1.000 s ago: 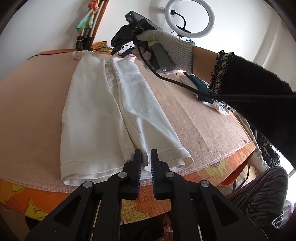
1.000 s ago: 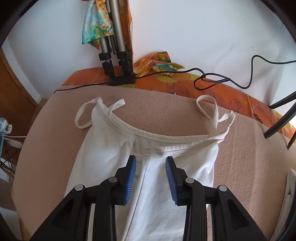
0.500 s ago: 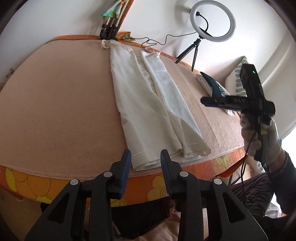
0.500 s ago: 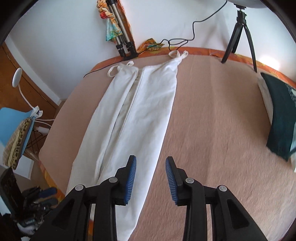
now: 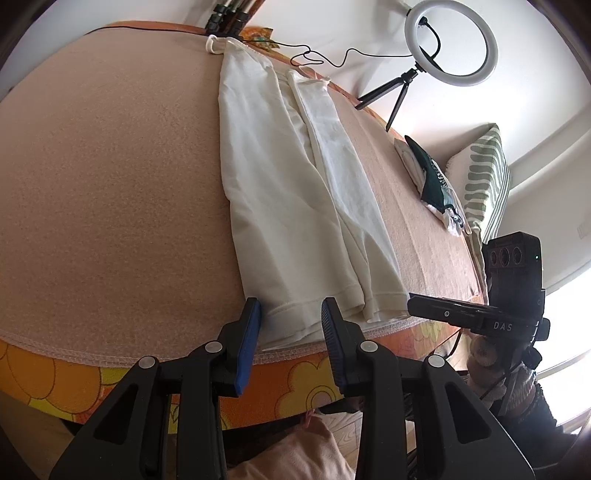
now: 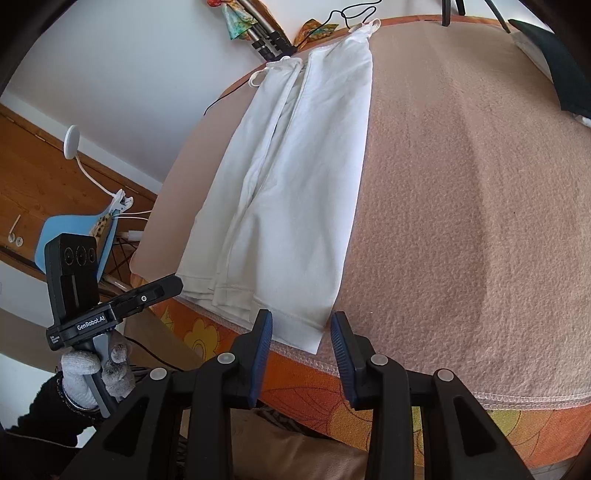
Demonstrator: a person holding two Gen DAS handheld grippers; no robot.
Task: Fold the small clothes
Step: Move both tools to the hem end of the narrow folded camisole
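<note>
Blue ribbed pads line the black fingers of the left gripper (image 5: 291, 314), which hangs released with its jaws spread apart at the near edge of the bed, framing the hem of the white top (image 5: 291, 173) without touching it. The right gripper (image 6: 301, 328) is likewise released, its fingers spread on either side of the near right corner of that same hem, apart from the cloth.

The white top lies flat and lengthwise on the pink blanket (image 5: 110, 177), both long sides folded in toward the middle so it forms a narrow strip. Its hem sits right at the blanket's near stitched edge, and its thin straps (image 6: 364, 27) reach the far end near the wall.

Under the blanket an orange flowered sheet (image 5: 295, 376) shows along the bed's edge. Farther right on the bed rest a dark green garment (image 5: 432, 173) and a striped pillow (image 5: 484, 173). A ring light (image 5: 450, 40) on a small tripod stands at the far corner, a black cable (image 5: 321, 59) trailing along the wall.
</note>
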